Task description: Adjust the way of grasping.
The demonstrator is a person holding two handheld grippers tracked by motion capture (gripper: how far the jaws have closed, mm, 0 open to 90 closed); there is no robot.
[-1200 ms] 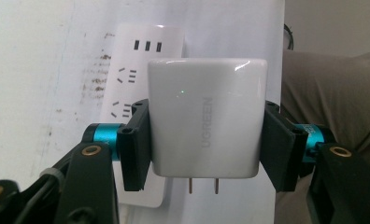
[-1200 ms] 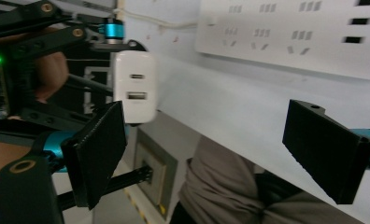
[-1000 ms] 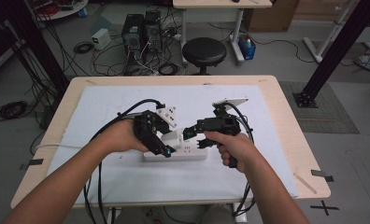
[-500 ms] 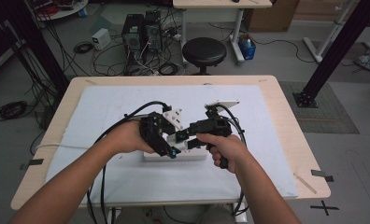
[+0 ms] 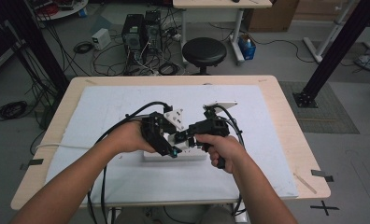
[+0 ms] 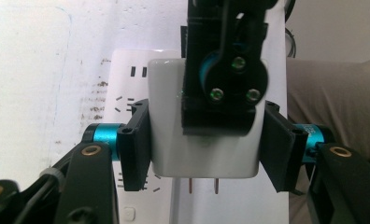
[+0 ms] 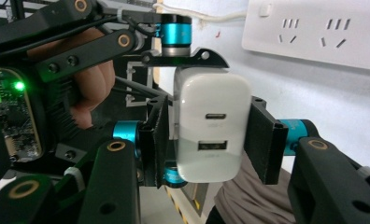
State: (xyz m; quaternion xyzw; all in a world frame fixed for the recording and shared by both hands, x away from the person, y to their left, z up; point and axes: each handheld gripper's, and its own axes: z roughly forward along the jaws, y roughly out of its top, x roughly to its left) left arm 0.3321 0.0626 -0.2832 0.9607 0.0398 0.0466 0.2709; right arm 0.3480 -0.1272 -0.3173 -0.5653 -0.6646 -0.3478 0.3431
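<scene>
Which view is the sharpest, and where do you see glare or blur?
Right gripper view: sharpest, the charger and its ports crisp. Left gripper view: the other tongs near the lens are soft, and the power strip is washed out by glare. High view: dim and slightly soft, with the table evenly lit.

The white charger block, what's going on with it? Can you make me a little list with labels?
thing held: white charger block, with two ports on its face and two metal prongs
left gripper: jaws pressed on two opposite sides of the block
right gripper: jaws also on the block's sides, across the left gripper's grip
height: block is lifted, prongs bare, not plugged in
underneath: white power strip lying on the white mat
table: light wood, mat covers most of it
likely next: plugging the block into the strip, maybe
</scene>
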